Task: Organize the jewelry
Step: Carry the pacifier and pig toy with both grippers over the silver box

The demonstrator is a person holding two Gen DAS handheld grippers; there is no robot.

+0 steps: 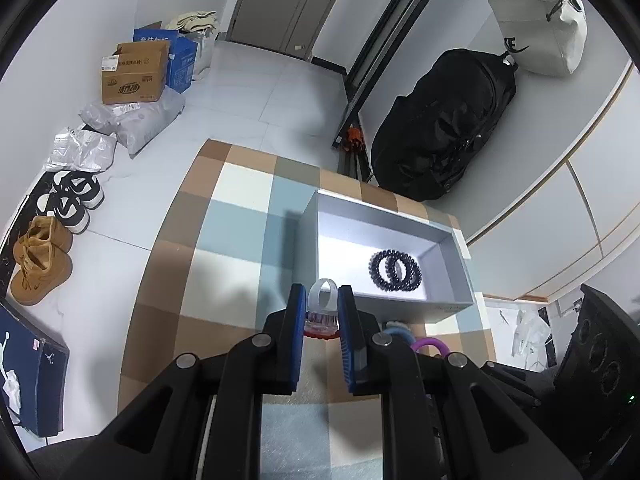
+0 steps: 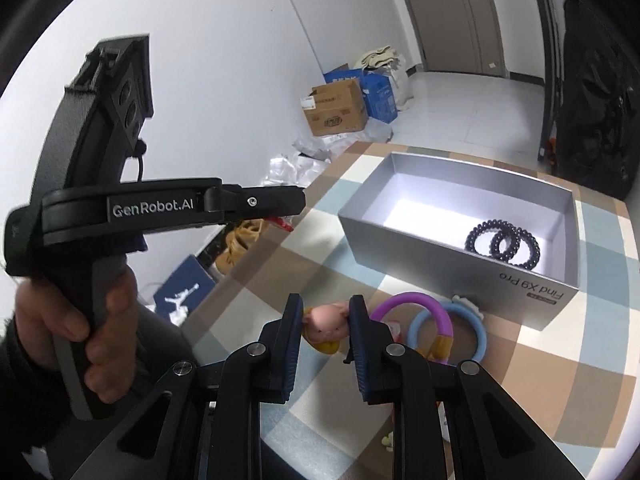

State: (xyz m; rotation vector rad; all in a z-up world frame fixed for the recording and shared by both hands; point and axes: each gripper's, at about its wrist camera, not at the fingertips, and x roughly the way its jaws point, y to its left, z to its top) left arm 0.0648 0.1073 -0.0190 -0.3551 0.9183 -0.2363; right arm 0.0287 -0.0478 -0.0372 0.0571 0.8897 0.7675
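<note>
Left claw (image 1: 322,312) is closed on a clear ring (image 1: 323,305), its blue pads (image 1: 295,320) pressed against both sides, with something red just under the ring. Right claw (image 2: 325,320) pinches a small pink pig charm (image 2: 325,322) between its two pads, and a yellow part shows below the pig. Just beside it on the checked cloth (image 2: 280,264) lie a purple ring (image 2: 416,304) and a light blue ring (image 2: 478,330), overlapping each other and lying close against the near wall of the grey box (image 2: 400,256). Inside that box, towards its right end, two black coil hair ties (image 2: 502,244) lie overlapping on the white floor. In the right wrist view a hand (image 2: 80,320) grips the handle of the left tool. Beyond the cloth, cardboard boxes (image 1: 134,74) and shoes (image 1: 40,260) sit on the tiled floor, and a black bag (image 1: 444,128) leans by the wall.
</note>
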